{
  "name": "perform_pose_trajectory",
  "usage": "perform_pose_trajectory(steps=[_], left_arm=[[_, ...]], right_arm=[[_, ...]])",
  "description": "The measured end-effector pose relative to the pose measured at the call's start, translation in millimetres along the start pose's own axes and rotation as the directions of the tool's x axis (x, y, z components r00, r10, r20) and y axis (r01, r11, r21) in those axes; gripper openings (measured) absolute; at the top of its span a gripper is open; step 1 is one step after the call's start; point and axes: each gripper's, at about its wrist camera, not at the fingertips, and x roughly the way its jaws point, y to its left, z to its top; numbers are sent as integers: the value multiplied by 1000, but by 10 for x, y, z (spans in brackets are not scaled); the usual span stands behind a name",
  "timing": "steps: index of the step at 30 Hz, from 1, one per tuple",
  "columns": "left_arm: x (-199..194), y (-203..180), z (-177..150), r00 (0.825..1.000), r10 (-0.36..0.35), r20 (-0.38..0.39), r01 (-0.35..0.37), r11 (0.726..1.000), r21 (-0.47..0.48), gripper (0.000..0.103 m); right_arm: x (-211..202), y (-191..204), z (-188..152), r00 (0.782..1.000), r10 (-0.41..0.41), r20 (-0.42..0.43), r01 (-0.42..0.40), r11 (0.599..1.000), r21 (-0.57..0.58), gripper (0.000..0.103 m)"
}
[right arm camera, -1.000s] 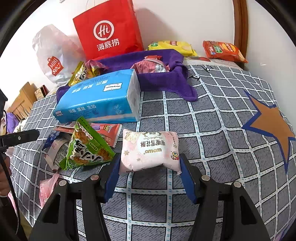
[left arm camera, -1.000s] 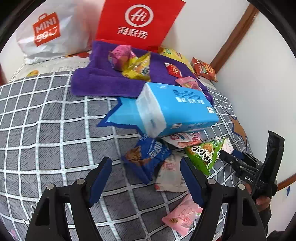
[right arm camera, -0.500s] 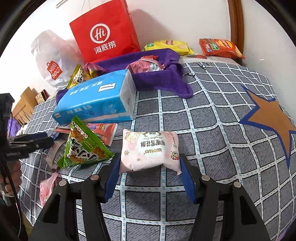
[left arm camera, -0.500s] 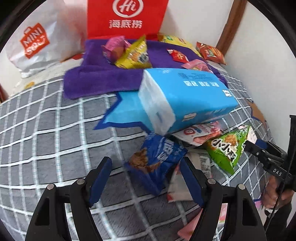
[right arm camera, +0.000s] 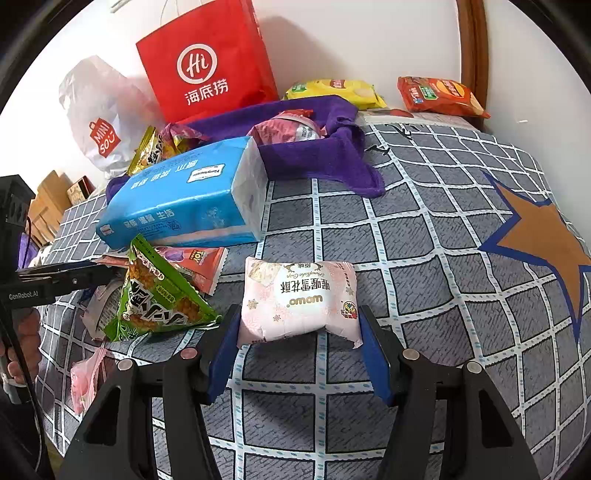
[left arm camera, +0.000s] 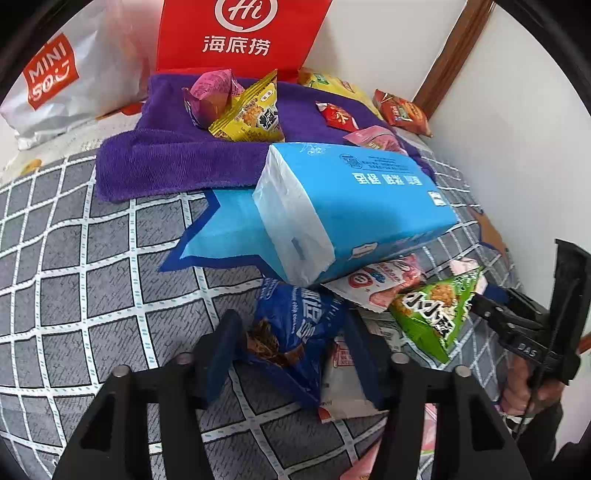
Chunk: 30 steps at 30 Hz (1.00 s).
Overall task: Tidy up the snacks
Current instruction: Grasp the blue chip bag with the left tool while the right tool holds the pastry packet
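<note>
Grip comes first: the left gripper [left arm camera: 291, 354] has just been closing on the blue packet [left arm camera: 295, 325], which sits between its pads and bulges against them, so I judge it clenched on that packet. To do this well, squeeze only until the foil stops slipping, then lift straight up so the white sachet [left arm camera: 343, 391] underneath and the tissue pack [left arm camera: 351, 210] leaning just beyond are not dragged along. The right gripper [right arm camera: 299, 347] has the pink packet [right arm camera: 299, 299] between its pads, both pads touching its ends; it looks held.

Counting outward from the left gripper: one blue packet in the pads, one white sachet below it, one green packet [left arm camera: 436, 314] to its right, one red-and-white sachet [left arm camera: 376, 284] under the tissue pack. Farther on, the purple towel [left arm camera: 166, 158] carries four snacks that I can make out; past it lie one yellow bag [right arm camera: 332, 90] and one orange bag [right arm camera: 439, 96], with one red bag [left arm camera: 240, 33] and one white bag [left arm camera: 66, 81] against the wall.
</note>
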Motion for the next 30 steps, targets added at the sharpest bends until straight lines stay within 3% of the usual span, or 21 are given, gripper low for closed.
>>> perform_pose_trajectory(steps=[2, 6, 15, 30], left_arm=[[-35, 52, -10, 999, -38, -1, 38, 999, -20, 44], [-114, 117, -56, 997, -77, 9, 77, 996, -47, 43], [-290, 134, -115, 996, -79, 38, 81, 995, -50, 42], [-637, 20, -64, 992, -75, 99, 76, 997, -14, 42]], right_arm=[[7, 10, 7, 1000, -3, -3, 3, 1000, -3, 61], [11, 36, 15, 1000, -3, -8, 3, 1000, -6, 60], [-53, 108, 28, 1000, -2, -2, 2, 1000, -24, 60], [-330, 204, 225, 997, -6, 79, 9, 999, -46, 60]])
